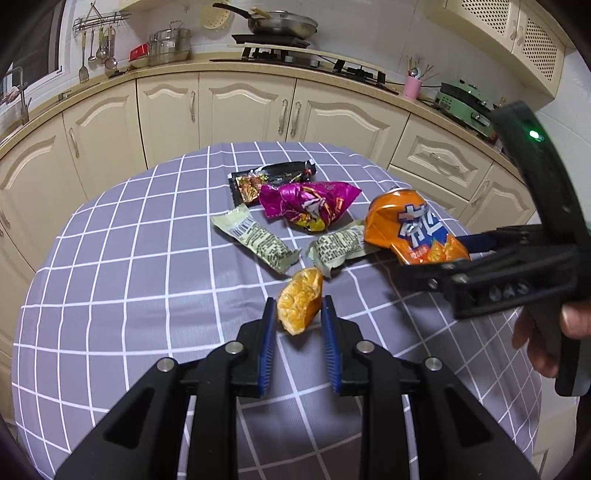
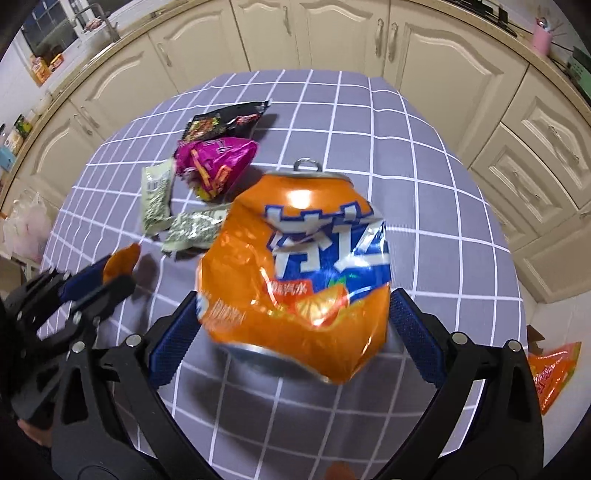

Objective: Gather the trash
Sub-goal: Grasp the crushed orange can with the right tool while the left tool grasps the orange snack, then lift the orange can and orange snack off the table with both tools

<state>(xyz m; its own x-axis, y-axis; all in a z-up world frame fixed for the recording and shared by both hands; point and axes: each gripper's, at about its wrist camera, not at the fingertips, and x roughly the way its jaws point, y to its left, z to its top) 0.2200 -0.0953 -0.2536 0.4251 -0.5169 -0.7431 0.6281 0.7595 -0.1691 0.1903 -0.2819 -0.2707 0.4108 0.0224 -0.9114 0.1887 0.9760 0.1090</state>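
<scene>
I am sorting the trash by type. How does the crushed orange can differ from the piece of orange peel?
The crushed orange can is shiny printed metal; the orange peel is dull, pithy fruit skin. The can is much larger than the peel. The can sits between the right gripper's wide jaws; the peel sits between the left gripper's narrower jaws. Both are orange and are on the checked tablecloth.

Kitchen backdrop behind a checked table

A grey tablecloth (image 1: pixel 110 280) with white grid lines covers the table; cream cabinets (image 1: pixel 243 107) curve behind it under a countertop holding a frying pan (image 1: pixel 280 24) on the stove (image 1: pixel 314 61), a steel pot (image 1: pixel 170 44), hanging utensils (image 1: pixel 98 46) and a pink cup (image 1: pixel 412 88).
</scene>
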